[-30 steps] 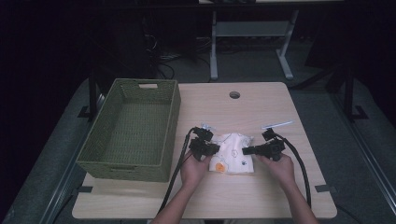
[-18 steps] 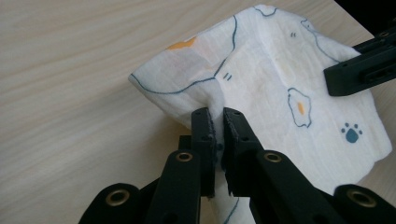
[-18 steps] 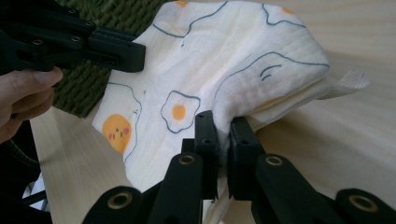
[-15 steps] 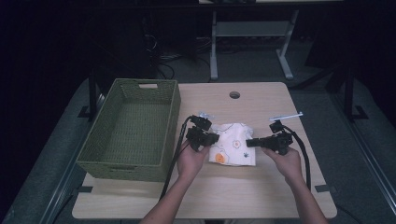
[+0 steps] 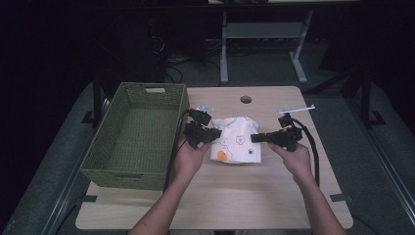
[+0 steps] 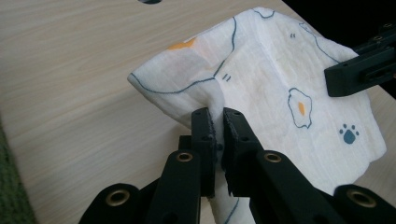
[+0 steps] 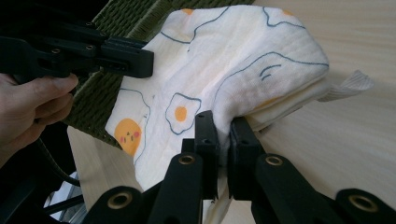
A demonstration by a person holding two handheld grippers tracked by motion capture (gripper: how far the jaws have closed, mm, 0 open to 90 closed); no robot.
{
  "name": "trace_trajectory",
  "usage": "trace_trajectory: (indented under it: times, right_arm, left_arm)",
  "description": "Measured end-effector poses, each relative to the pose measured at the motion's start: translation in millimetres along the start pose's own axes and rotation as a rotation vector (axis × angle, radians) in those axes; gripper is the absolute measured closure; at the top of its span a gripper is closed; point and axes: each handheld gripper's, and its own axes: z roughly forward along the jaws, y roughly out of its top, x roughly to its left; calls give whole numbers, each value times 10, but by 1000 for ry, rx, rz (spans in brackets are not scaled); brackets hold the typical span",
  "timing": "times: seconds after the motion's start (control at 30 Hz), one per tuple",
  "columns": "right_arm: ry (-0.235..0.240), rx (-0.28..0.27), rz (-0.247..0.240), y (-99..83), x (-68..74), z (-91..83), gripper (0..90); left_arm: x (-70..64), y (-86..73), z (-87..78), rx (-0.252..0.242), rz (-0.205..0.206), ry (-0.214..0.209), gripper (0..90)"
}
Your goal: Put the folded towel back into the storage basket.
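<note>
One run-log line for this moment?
left tool: shut on cloth | right tool: shut on cloth | cloth: held between both, beside basket | table

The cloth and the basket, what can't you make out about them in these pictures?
- Cloth: its underside and fold count, hidden by its top layer in the high view.
- Cloth edge inside the left gripper and right gripper: covered by the jaws.
- Basket: near wall's inner face, hidden by its rim; floor too dark for small items.
</note>
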Motion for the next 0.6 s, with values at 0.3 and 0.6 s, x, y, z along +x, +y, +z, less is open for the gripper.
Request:
trace_trajectory:
  times: [0.3, 0.6]
  right_arm:
    - [32, -26, -18, 260, 240, 20, 842]
    - [30, -38, -66, 499, 494, 64, 842]
  left_arm:
    - [146, 116, -320, -34, 7, 20, 845]
    - [274, 164, -535, -60, 30, 7, 844]
